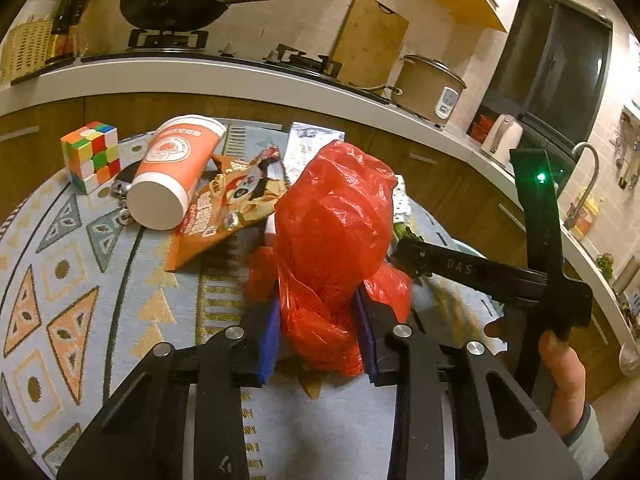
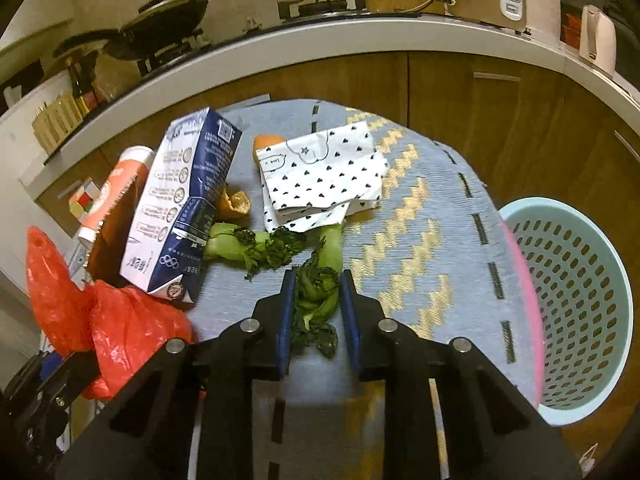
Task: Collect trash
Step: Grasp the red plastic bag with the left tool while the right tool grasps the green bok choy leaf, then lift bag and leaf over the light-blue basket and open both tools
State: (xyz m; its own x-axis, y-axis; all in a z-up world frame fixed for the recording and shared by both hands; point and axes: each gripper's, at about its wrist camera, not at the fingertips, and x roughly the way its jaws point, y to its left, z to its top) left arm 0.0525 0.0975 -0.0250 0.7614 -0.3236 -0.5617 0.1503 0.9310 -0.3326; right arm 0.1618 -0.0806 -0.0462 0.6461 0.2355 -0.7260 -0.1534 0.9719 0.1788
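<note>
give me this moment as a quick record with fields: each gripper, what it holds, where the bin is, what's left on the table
left gripper: shut on red plastic bag
right gripper: shut on leafy greens
basket: right of the table, beside its edge
left on table: milk carton, orange cup, snack packet, heart-print paper, second bok choy, rubik's cube

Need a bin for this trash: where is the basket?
In the right wrist view, the blue basket sits at far right, just off the tablecloth's edge, right of the right gripper.
</note>
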